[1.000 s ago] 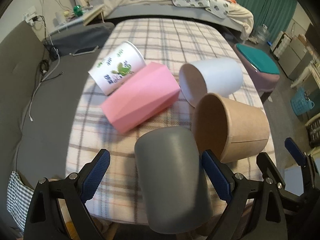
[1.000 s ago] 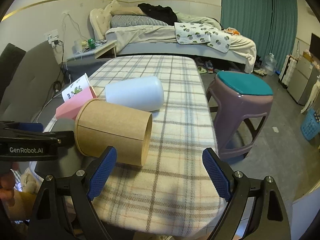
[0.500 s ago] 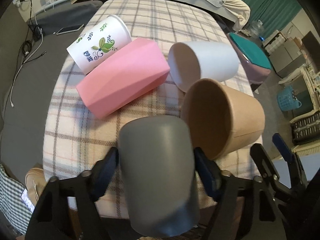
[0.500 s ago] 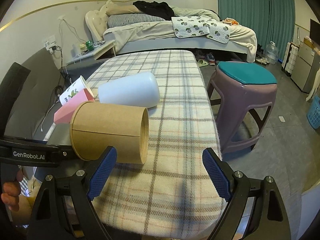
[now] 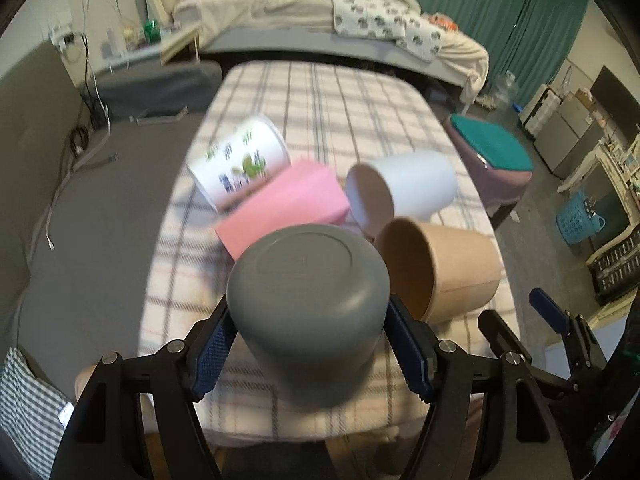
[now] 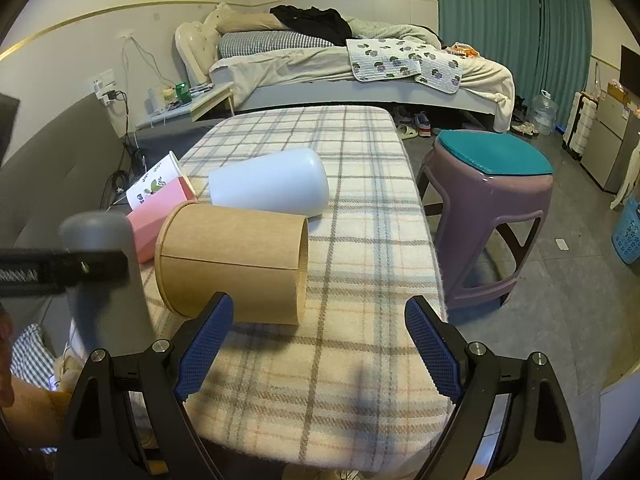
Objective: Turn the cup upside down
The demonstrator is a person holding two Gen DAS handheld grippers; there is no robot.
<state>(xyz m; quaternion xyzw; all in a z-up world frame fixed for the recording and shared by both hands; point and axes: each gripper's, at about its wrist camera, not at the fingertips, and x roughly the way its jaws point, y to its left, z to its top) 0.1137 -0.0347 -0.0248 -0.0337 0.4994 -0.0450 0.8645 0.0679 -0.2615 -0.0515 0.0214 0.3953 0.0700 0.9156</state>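
The grey cup [image 5: 308, 312] is clamped between the blue pads of the left gripper [image 5: 308, 344], held at the near end of the table with its closed base facing the camera; from the right wrist view it stands roughly upright, base on top. Just beside it a brown paper cup [image 6: 234, 262] lies on its side on the checked tablecloth [image 6: 352, 216], and next to that lie a white cup [image 6: 270, 188], a pink box [image 5: 280, 208] and a white cup printed with green and blue leaves [image 5: 240, 164]; no writing on it can be read. The right gripper [image 6: 320, 344] hangs over the near edge, fingers wide apart, holding nothing. A purple stool [image 6: 488, 216] with a teal seat stands beside the table.
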